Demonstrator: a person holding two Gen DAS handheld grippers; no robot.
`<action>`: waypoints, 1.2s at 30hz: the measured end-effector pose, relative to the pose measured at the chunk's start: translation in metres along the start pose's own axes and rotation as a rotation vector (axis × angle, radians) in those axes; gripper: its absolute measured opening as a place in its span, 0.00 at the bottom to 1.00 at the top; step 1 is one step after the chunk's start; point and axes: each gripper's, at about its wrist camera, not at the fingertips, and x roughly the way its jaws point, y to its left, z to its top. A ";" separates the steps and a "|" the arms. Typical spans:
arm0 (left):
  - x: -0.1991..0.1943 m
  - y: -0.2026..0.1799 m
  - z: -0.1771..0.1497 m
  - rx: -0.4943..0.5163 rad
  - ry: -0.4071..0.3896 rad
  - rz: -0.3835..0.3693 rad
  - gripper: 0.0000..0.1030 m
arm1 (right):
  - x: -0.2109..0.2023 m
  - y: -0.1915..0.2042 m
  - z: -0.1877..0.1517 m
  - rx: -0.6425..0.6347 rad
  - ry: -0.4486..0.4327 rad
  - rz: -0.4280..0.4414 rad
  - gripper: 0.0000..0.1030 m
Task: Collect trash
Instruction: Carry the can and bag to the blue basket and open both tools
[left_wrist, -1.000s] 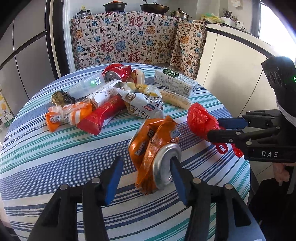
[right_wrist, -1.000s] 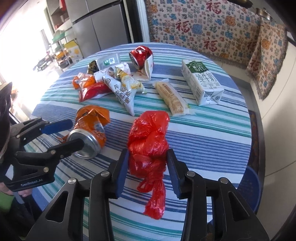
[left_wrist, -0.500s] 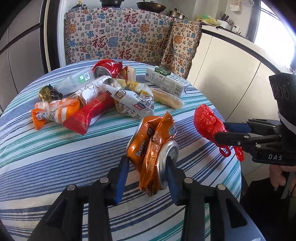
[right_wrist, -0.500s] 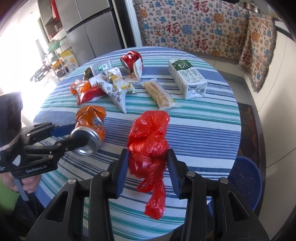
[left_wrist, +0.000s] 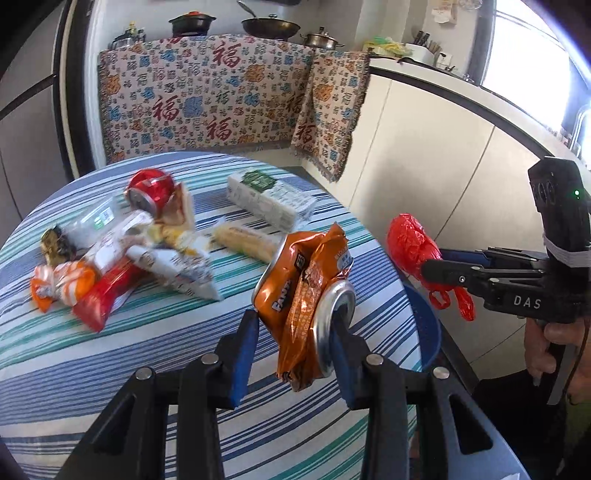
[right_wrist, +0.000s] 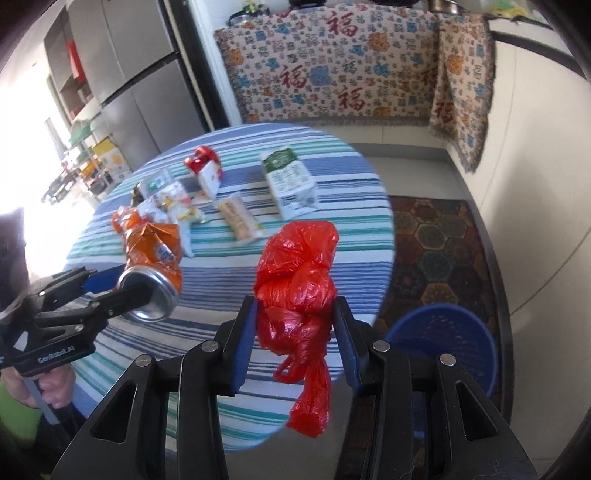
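In the left wrist view, your left gripper (left_wrist: 293, 341) had its jaws clamped on the crushed orange can (left_wrist: 304, 295) at lower centre, lifted clear of the striped worktop (left_wrist: 147, 332). One blue pad sat against the crumpled side, the other against the silver end, so the hold looked slanted; you would have done well to keep the squeeze steady and avoid sharp swings. At right of frame, your right gripper (left_wrist: 428, 267) carried the red plastic bag (left_wrist: 413, 247), and a sliver of the blue basket (left_wrist: 424, 325) showed just past the worktop's edge. The remaining trash, a red can (left_wrist: 151, 190), a milk carton (left_wrist: 269, 197) and several wrappers (left_wrist: 118, 258), lay at centre left.

In the right wrist view, your jaws were closed on the knotted middle of the bag (right_wrist: 295, 291) at centre, its tail hanging free below. The basket (right_wrist: 443, 332) stood on the floor at lower right, beside the worktop (right_wrist: 332, 184) and below it. The can (right_wrist: 153, 273) showed at left in the left gripper (right_wrist: 122, 288). To finish this step cleanly, I judge you needed to bring each load right above the basket's mouth and lower it before opening, since the light bag could drift and the can could bounce off the rim.
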 end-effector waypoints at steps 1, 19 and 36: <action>0.006 -0.011 0.006 0.013 0.002 -0.018 0.37 | -0.005 -0.012 0.000 0.015 -0.001 -0.020 0.41; 0.148 -0.184 0.049 0.132 0.163 -0.172 0.38 | -0.018 -0.187 -0.030 0.296 0.025 -0.201 0.41; 0.199 -0.193 0.055 0.138 0.214 -0.162 0.50 | -0.025 -0.217 -0.036 0.381 -0.023 -0.197 0.51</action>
